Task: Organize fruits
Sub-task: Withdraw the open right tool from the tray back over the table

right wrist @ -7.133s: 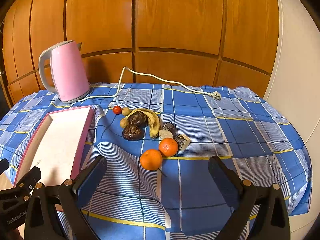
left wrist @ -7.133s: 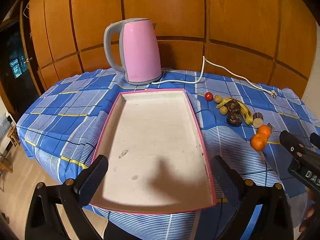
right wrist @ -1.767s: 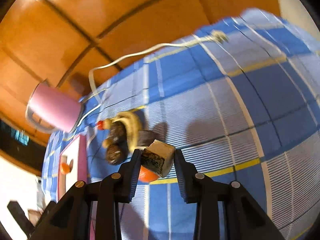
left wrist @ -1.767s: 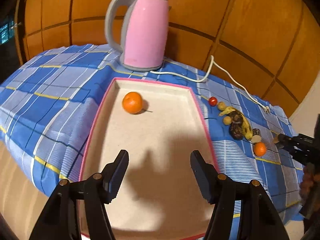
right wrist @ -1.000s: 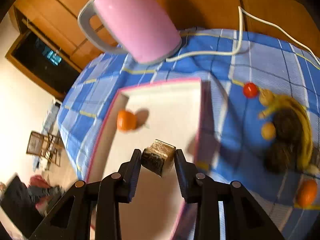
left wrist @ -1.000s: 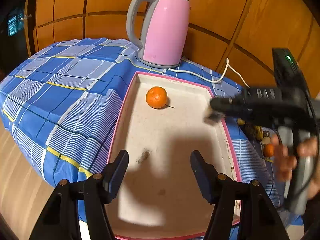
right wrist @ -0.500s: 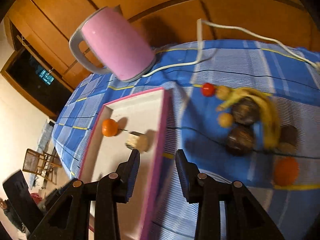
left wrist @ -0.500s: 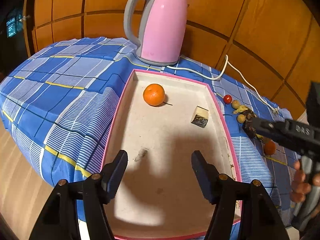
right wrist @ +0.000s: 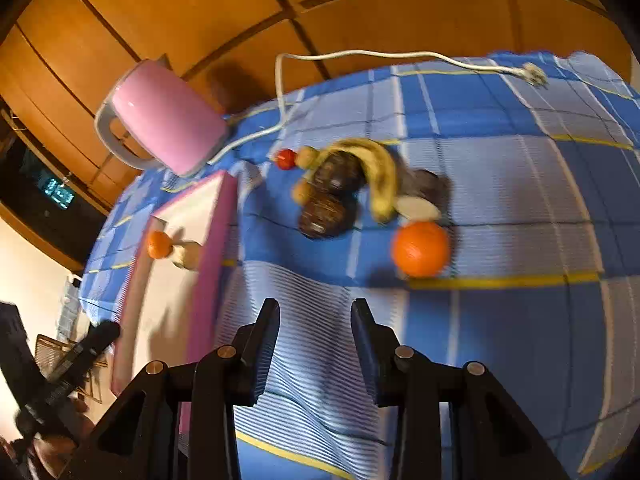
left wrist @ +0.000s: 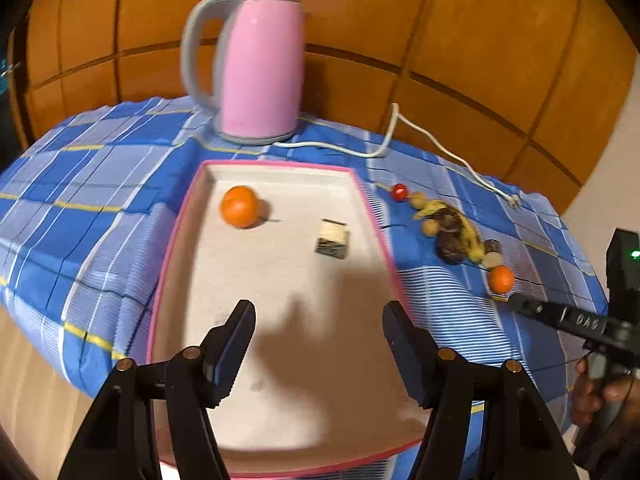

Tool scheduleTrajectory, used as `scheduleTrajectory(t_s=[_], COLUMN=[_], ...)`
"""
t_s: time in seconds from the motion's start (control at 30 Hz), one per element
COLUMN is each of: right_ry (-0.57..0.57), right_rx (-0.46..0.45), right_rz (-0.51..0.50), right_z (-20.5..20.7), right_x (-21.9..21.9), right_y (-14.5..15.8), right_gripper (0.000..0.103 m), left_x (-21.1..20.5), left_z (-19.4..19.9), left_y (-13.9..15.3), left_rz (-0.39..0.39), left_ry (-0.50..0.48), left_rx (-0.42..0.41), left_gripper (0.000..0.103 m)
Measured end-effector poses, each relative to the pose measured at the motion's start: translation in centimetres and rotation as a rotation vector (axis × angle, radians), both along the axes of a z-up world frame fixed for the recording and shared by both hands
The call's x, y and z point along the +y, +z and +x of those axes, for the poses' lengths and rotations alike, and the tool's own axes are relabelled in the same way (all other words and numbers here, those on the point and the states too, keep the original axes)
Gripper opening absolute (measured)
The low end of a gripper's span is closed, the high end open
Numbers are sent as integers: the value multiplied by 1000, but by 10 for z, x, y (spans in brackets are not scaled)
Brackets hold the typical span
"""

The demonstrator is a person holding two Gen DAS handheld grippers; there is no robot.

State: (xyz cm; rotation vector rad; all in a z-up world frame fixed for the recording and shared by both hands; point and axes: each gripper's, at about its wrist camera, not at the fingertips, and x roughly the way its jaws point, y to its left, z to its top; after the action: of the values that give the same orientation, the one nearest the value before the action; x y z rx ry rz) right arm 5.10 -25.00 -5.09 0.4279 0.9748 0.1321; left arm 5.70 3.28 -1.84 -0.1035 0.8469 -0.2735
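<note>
While both hand-held grippers gape empty, round orange (left wrist: 239, 211), pale dark-rinded fruit chunk (left wrist: 333, 238) in pink-rimmed tray (left wrist: 172, 240)

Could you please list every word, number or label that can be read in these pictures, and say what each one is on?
"DAS": seen upside down in the left wrist view, on the side of the right gripper.
Teal lit display in the dark opening behind the table: too blurred to read.
Nothing is readable on the kettle or the tray.
</note>
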Motion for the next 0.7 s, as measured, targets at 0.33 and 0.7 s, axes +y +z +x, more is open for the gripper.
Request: scheduleTrajectory(t_s=[0.33,0.7], right_ry=[-64,-99], right_rx=[14,9], right_rz=[-47,-41], right_z=[-28,-36], right_x=[-30,-48], right_y=[-11,-15], right_gripper=[37,37], left_x=[-52,-124], left_z=[31,85], left_y=[20,18], left_rz=[13,37], left_ry=[-144,-357], left_rx=[-20,45], left_gripper=[65,29])
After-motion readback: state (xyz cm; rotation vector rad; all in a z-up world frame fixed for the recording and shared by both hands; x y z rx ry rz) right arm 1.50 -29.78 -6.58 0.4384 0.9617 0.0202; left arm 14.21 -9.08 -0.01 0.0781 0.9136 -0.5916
